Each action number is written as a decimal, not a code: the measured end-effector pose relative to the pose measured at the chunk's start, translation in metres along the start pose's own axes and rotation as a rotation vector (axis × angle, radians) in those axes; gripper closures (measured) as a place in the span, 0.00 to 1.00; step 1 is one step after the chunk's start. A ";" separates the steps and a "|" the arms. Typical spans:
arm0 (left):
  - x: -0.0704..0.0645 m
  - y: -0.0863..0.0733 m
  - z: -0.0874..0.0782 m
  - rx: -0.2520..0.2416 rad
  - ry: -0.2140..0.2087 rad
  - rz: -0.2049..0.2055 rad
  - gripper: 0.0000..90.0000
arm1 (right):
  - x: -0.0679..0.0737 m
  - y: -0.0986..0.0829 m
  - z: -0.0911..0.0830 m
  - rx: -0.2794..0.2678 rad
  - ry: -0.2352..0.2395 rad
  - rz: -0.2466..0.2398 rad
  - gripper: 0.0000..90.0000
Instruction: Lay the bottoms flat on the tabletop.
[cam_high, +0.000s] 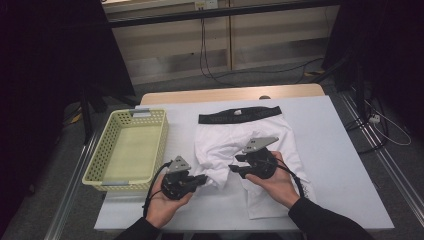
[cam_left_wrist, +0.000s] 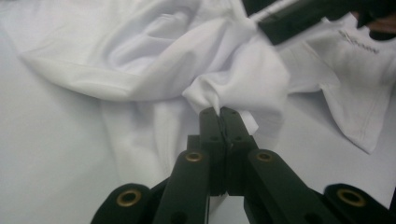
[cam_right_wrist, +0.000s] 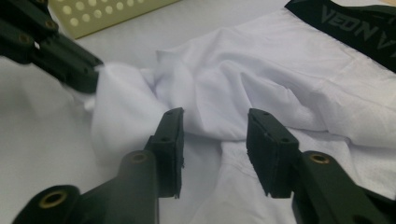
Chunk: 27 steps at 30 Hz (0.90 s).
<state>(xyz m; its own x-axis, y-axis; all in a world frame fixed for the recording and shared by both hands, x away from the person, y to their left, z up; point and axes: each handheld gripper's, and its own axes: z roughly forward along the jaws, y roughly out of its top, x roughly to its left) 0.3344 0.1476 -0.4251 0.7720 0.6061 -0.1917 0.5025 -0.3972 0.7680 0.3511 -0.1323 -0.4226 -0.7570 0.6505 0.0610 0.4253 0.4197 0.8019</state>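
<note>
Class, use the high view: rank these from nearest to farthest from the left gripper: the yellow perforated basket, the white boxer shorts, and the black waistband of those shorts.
1. White boxer shorts: the left gripper is shut on a bunched leg, just to its right.
2. Yellow perforated basket: beside it on the left, its near corner close.
3. Black waistband: at the shorts' far edge, up the table.

Basket (cam_high: 129, 150) left of shorts (cam_high: 240, 137); both on table (cam_high: 340, 165).
</note>
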 end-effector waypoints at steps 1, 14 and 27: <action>0.003 -0.001 -0.003 -0.009 0.004 -0.022 1.00 | 0.000 -0.001 0.000 0.000 -0.002 0.002 0.63; 0.013 -0.013 -0.007 0.031 0.092 -0.028 0.98 | 0.011 -0.005 0.023 0.065 0.034 -0.047 0.70; 0.017 0.009 -0.019 -0.099 0.096 -0.042 0.99 | 0.011 -0.005 0.050 0.106 -0.008 -0.055 0.58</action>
<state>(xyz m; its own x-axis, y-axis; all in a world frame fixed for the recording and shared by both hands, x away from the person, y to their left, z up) 0.3446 0.1673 -0.4096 0.7078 0.6859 -0.1689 0.4891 -0.3033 0.8178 0.3653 -0.0954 -0.4559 -0.7770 0.6294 0.0135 0.4336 0.5195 0.7363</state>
